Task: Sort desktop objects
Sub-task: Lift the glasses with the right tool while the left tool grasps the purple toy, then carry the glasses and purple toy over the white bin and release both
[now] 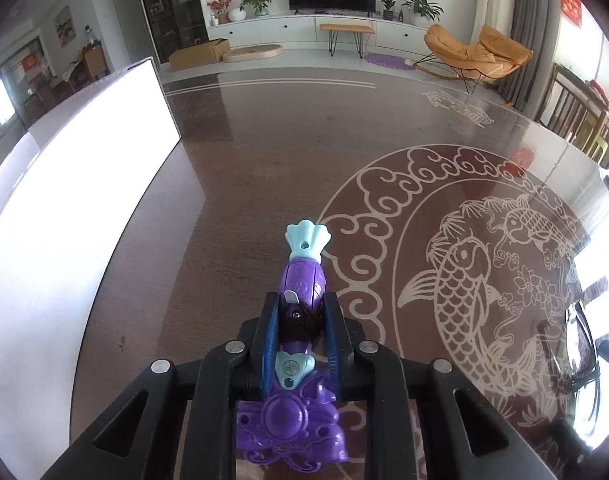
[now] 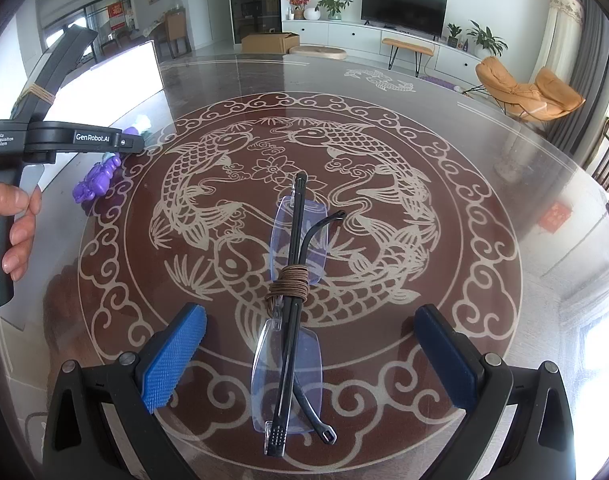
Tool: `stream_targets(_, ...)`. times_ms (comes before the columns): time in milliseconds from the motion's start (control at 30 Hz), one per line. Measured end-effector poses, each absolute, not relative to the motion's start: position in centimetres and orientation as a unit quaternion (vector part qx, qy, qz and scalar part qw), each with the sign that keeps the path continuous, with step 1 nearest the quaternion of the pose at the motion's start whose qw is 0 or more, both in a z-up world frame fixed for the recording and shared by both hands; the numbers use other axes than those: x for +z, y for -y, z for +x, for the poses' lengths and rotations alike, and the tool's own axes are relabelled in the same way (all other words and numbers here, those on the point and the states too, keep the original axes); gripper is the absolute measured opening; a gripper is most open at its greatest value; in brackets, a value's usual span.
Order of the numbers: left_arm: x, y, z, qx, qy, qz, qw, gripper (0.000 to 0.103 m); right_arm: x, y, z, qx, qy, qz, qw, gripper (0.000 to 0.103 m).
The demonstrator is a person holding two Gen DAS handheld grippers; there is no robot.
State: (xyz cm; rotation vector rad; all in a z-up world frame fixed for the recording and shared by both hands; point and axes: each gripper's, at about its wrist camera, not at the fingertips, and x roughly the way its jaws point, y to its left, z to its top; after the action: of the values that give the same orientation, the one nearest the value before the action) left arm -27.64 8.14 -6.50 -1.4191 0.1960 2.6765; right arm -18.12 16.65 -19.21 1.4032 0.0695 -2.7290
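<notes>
Purple plastic toy [image 1: 300,344] with pale-blue ends is clamped mid-body between my left gripper [image 1: 302,312] pads, over the glass-topped table [image 1: 264,152]. My right gripper [image 2: 308,354] stands wide apart, empty, straddling folded rimless glasses [image 2: 292,320] bound with brown cord, lying flat on the table.

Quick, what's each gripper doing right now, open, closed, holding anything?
Left gripper: closed on the purple toy.
Right gripper: open, holding nothing; the folded glasses lie between its fingers, untouched.
</notes>
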Motion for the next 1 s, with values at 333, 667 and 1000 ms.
stream_targets(333,-2.6,-2.1,-18.3,0.909,-0.025,-0.407,0.087,0.021,-19.1,-16.7,-18.3,-0.883,-0.026,0.467,0.044,0.103)
stream_targets(667,0.5,1.7,-12.8,0.925,0.024,-0.369,0.089,0.021,-16.9,-16.4,-21.4,-0.827,-0.052,0.55,0.101,0.02)
stream_targets(1000,6.1,7.1,-10.6,0.947,0.033,-0.319,0.035,0.021,-10.7,-10.0,-21.2,-0.853,-0.078,0.494,0.152,0.013)
